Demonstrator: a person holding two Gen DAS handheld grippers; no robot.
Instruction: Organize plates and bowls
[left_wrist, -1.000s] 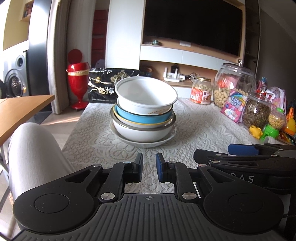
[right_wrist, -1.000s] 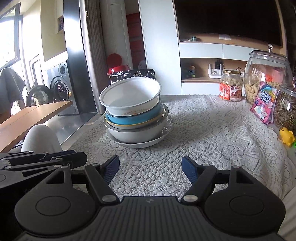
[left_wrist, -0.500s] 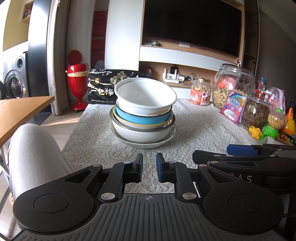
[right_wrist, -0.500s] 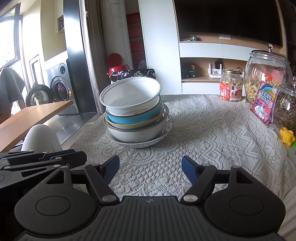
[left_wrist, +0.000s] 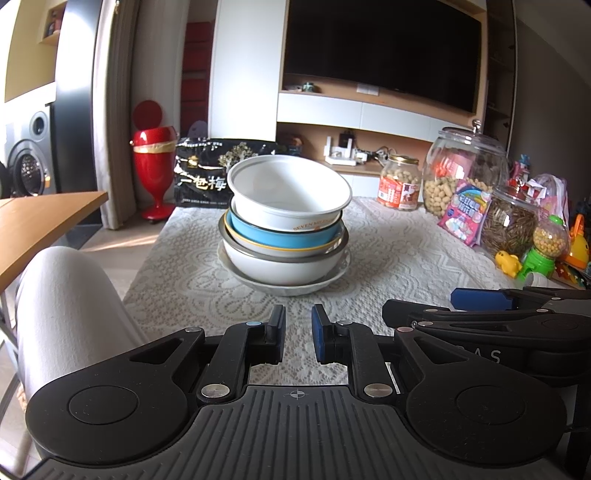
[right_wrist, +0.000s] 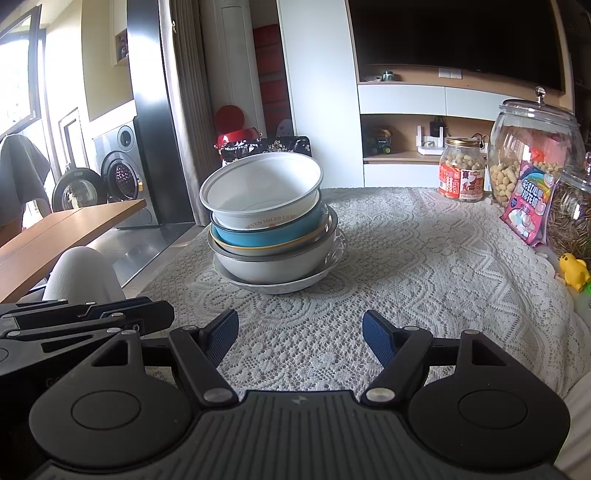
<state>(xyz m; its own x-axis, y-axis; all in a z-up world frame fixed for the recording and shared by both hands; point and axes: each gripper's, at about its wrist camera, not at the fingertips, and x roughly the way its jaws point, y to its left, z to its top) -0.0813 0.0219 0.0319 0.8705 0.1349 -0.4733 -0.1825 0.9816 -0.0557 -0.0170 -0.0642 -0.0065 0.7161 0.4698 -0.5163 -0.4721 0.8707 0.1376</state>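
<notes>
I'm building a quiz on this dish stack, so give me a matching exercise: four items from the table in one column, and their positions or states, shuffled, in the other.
Items:
1. white bowl
2. blue bowl
3. glass plate
4. right gripper

States:
A. bottom of the stack
B. open, holding nothing
C. top of the stack, tilted
D. second from the top

Pairs: 1-C, 2-D, 3-A, 4-B
</notes>
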